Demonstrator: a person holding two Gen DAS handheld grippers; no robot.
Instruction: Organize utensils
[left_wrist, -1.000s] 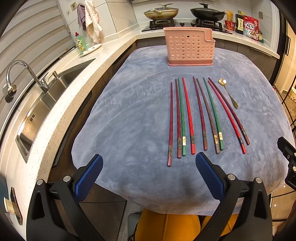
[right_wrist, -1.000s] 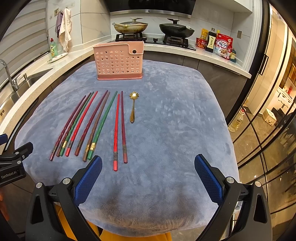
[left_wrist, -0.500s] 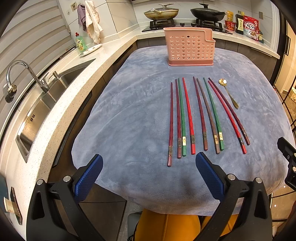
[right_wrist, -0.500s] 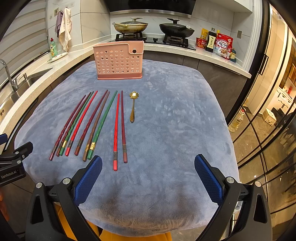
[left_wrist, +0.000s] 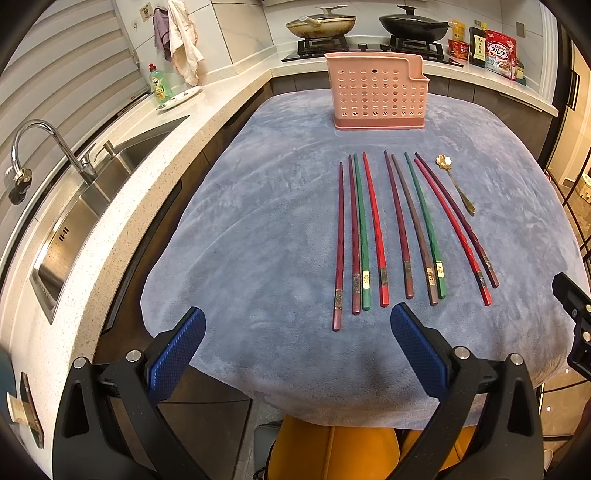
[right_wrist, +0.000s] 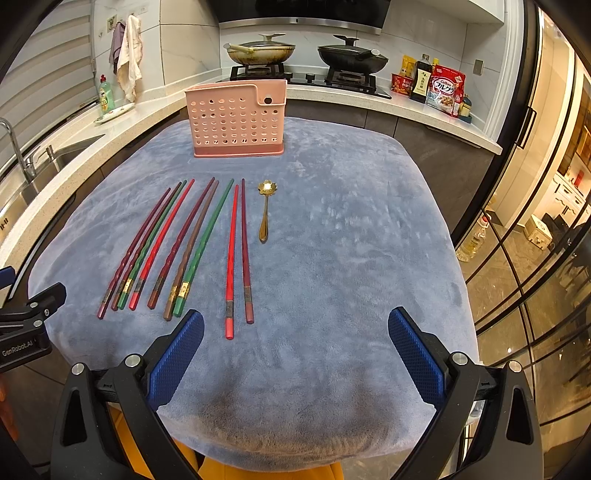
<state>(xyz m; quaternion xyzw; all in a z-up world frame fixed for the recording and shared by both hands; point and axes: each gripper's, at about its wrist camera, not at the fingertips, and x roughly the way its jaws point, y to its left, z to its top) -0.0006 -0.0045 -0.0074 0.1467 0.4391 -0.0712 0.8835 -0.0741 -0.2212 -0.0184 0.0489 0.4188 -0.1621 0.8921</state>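
Left wrist: nine chopsticks (left_wrist: 376, 229), one spoon (left_wrist: 456, 184).

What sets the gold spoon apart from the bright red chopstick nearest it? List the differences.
The gold spoon is shorter and metallic, with a flower-shaped bowl; the bright red chopstick is a long, straight, painted stick. The spoon lies farther right. Both lie flat on the grey cloth, lengthwise toward the pink holder.

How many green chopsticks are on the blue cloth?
2. One green chopstick lies in the left group, third from the left edge. The other green chopstick lies further right, third from the right. Both lie flat, none seems hidden.
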